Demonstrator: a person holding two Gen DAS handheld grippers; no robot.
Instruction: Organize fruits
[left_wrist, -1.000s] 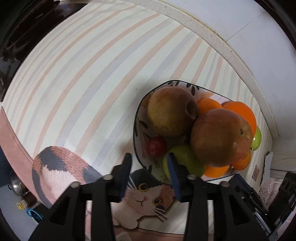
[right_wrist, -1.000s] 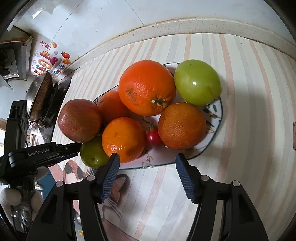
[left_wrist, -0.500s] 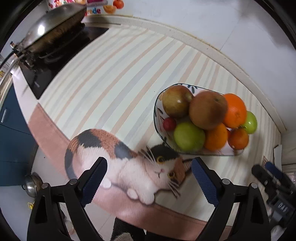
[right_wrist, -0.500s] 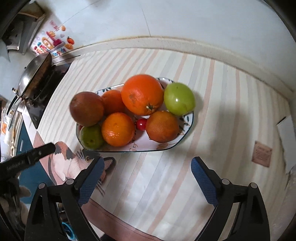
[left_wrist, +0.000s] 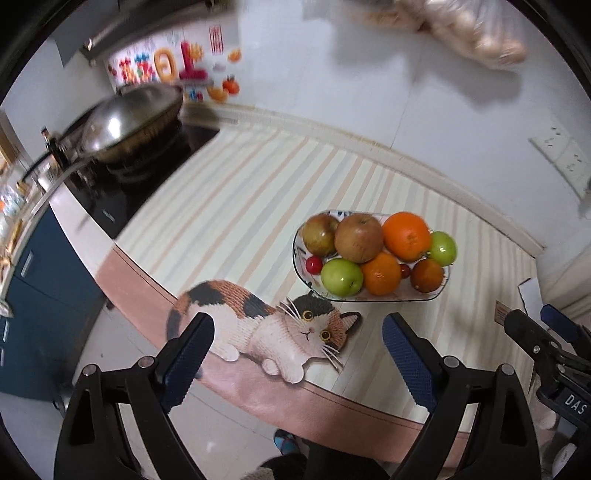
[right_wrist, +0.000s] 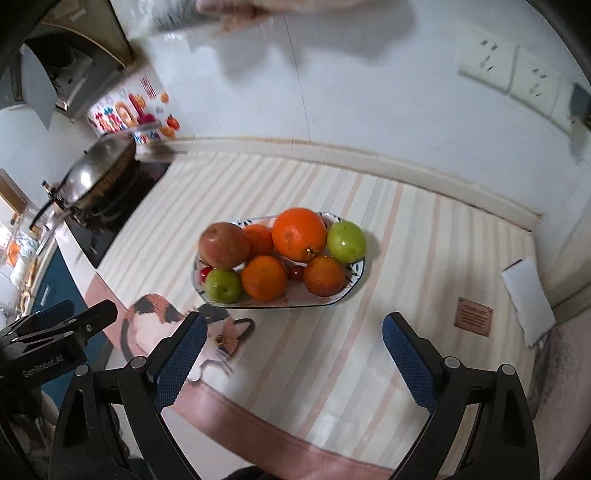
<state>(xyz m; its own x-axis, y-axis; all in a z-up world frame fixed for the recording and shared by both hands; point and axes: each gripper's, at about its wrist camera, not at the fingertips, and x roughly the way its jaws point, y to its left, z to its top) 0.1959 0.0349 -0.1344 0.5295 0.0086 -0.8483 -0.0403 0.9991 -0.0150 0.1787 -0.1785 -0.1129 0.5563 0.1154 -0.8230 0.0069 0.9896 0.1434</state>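
Both tongs, left tongs (left_wrist: 297, 354) and right tongs (right_wrist: 291, 354), gape wide, empty. Fruit heaped in dish (right_wrist: 354, 282) mid-tabletop: round, firm, smooth, likely rolls; grip widest middle, top orange (right_wrist: 299, 234) first.

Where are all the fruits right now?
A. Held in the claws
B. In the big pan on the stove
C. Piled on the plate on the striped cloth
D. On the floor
C. The apples and oranges sit piled on the plate on the striped cloth, while both the left claw and right claw are open and hold nothing.
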